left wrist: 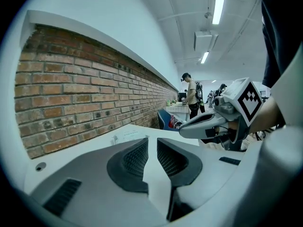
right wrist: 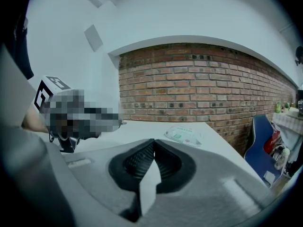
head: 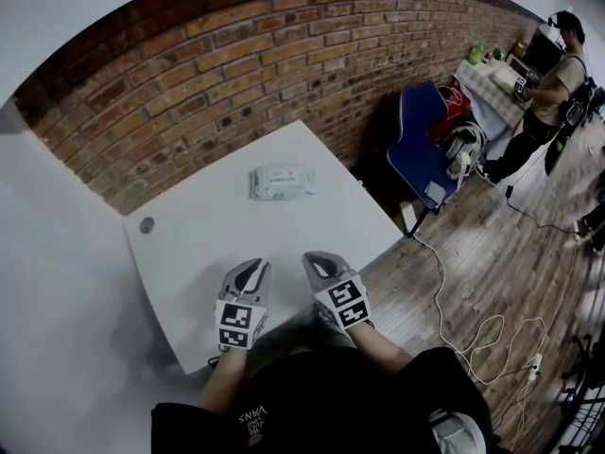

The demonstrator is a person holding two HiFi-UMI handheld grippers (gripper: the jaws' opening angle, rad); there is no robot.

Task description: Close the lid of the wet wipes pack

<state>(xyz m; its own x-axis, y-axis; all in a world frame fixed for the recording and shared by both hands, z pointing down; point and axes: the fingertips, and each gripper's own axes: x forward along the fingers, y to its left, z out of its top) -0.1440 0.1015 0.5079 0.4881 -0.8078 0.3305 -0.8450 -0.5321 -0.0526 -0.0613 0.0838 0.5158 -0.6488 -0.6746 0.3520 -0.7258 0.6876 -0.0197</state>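
The wet wipes pack (head: 281, 182) is a white flat pack lying near the far edge of the white table (head: 208, 253), close to the brick wall. It also shows in the right gripper view as the wet wipes pack (right wrist: 184, 135) and, small, in the left gripper view as the wet wipes pack (left wrist: 128, 135). Its lid is too small to judge. My left gripper (head: 251, 270) and right gripper (head: 318, 261) sit side by side at the table's near edge, well short of the pack. The left jaws stand a narrow gap apart, empty. The right jaws touch at the tips, empty.
A round cable hole (head: 146, 224) sits in the table's left part. A brick wall (head: 236, 74) runs behind the table. To the right stand a blue chair (head: 421, 145) and a white cable (head: 473, 334) on the wooden floor; a person (head: 544, 93) works at a far table.
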